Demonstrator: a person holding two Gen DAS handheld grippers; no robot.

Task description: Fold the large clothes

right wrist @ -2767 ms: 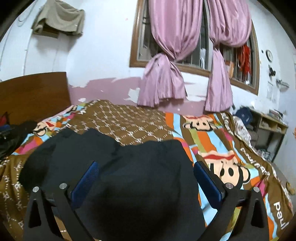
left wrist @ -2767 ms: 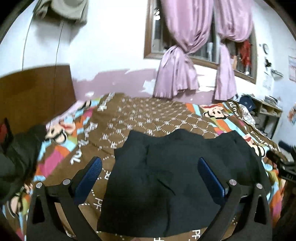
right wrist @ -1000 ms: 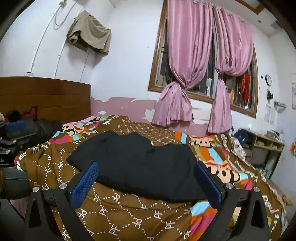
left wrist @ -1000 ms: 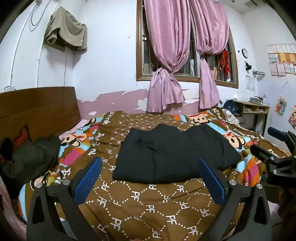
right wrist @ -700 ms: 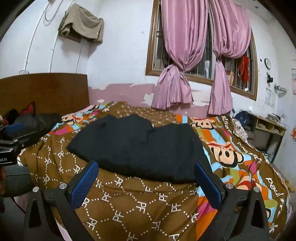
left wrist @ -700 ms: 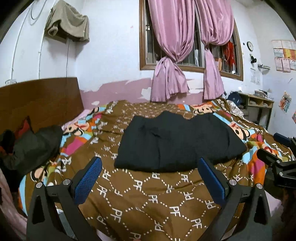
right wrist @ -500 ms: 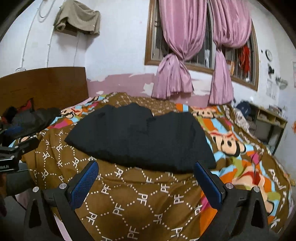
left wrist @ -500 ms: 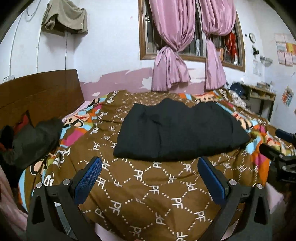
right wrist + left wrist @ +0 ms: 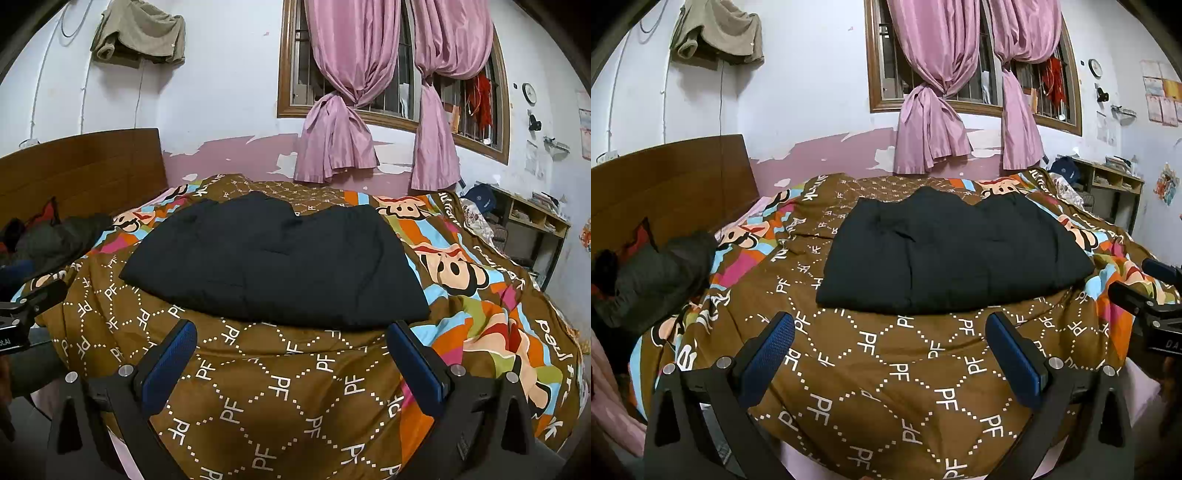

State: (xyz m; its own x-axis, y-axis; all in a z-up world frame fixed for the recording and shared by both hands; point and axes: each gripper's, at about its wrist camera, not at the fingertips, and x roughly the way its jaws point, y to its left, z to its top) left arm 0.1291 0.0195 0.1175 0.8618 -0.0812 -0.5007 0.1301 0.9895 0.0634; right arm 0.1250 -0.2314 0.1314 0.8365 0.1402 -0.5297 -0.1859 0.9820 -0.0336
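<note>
Left wrist view: left tool point(image 9: 888, 354) spread wide, blue pads point(image 9: 766, 358) apart, nothing between them, hovering over the near edge of the bed point(image 9: 886, 387). Black folded garment point(image 9: 945, 254) lying flat mid-bed on the brown patterned bedspread point(image 9: 879, 354), well beyond the fingertips. Right tool point(image 9: 1152, 306) visible at the right edge. Dark jacket point(image 9: 653, 269) heaped by the wooden headboard point(image 9: 665, 184).

Right wrist view: right tool point(image 9: 291, 354) likewise wide open and empty, black folded garment point(image 9: 273, 262) ahead, near but untouched. Pink curtains point(image 9: 351, 92) knotted at the window.
</note>
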